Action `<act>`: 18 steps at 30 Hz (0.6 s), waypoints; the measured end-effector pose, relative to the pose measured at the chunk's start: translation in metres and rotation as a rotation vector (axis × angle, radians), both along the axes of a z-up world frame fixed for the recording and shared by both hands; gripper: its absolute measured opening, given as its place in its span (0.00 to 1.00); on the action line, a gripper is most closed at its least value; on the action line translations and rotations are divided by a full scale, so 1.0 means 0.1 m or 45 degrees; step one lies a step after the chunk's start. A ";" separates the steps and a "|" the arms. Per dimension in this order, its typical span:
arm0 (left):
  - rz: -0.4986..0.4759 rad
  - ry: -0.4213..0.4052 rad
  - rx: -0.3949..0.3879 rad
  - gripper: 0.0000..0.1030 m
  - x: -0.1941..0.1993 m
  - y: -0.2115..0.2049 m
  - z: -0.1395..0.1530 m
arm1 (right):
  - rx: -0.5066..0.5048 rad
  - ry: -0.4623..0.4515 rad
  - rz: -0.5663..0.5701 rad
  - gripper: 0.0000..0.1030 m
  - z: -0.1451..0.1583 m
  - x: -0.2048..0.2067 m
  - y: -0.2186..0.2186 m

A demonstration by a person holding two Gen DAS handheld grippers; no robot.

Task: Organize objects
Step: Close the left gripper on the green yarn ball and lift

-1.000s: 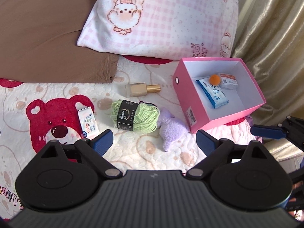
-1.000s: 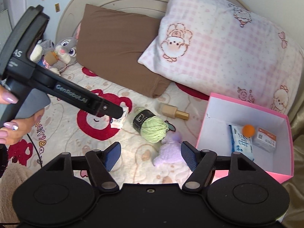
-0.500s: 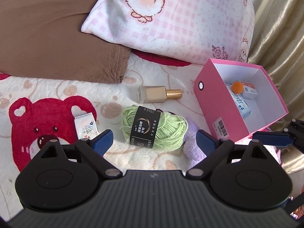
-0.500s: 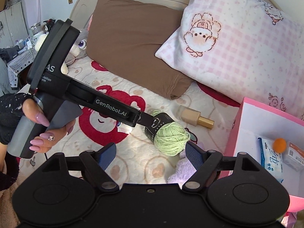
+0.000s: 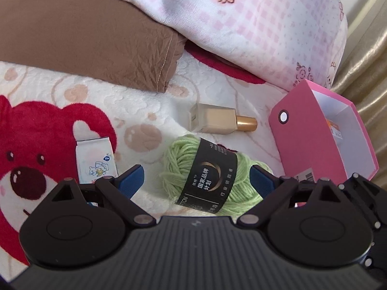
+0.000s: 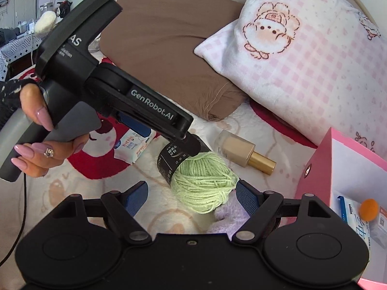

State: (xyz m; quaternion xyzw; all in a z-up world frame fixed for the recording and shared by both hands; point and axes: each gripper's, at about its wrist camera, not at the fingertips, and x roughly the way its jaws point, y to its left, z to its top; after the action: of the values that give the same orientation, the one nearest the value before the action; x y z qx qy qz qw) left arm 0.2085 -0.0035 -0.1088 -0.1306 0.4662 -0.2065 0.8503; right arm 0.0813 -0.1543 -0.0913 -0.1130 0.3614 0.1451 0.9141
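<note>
A green yarn ball with a black label [image 5: 205, 181] lies on the bear blanket. My left gripper [image 5: 197, 177] is open, its blue fingers on either side of the yarn, apart from it. In the right wrist view the left gripper's body [image 6: 116, 96] reaches down over the yarn [image 6: 203, 183]. My right gripper [image 6: 191, 195] is open and empty, just in front of the yarn and a purple plush toy [image 6: 229, 215]. A beige bottle with a gold cap [image 5: 217, 122] lies behind the yarn. A small tissue pack [image 5: 95, 160] lies to the left.
A pink box [image 5: 312, 145] stands at the right, holding a blue-white packet [image 6: 355, 220], an orange ball [image 6: 368, 206] and a small carton. A brown pillow [image 5: 84, 31] and a pink checked pillow [image 5: 254, 24] lie behind. A gold curtain [image 5: 367, 48] hangs at the right.
My left gripper has moved forward and down until its open fingers flank the yarn. My right gripper has also moved closer to the yarn and plush toy.
</note>
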 end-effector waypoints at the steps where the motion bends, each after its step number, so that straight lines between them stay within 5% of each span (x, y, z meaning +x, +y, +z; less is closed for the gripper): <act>1: 0.003 0.003 -0.013 0.92 0.02 0.00 -0.04 | -0.001 0.008 -0.006 0.81 -0.05 0.04 0.00; 11: 0.015 -0.003 -0.181 0.89 0.11 0.06 -0.27 | 0.084 0.127 -0.104 0.81 -0.39 0.30 -0.12; 14: -0.009 0.032 -0.236 0.73 0.11 0.04 -0.30 | 0.114 0.134 -0.107 0.81 -0.42 0.31 -0.14; 18: -0.018 0.108 -0.251 0.67 0.09 0.05 -0.28 | 0.143 0.123 -0.088 0.81 -0.43 0.29 -0.11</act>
State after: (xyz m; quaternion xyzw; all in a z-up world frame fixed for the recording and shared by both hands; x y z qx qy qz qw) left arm 0.2176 0.0013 -0.1368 -0.2189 0.4801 -0.2517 0.8113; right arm 0.1107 -0.1651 -0.1339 -0.0418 0.4001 0.1390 0.9049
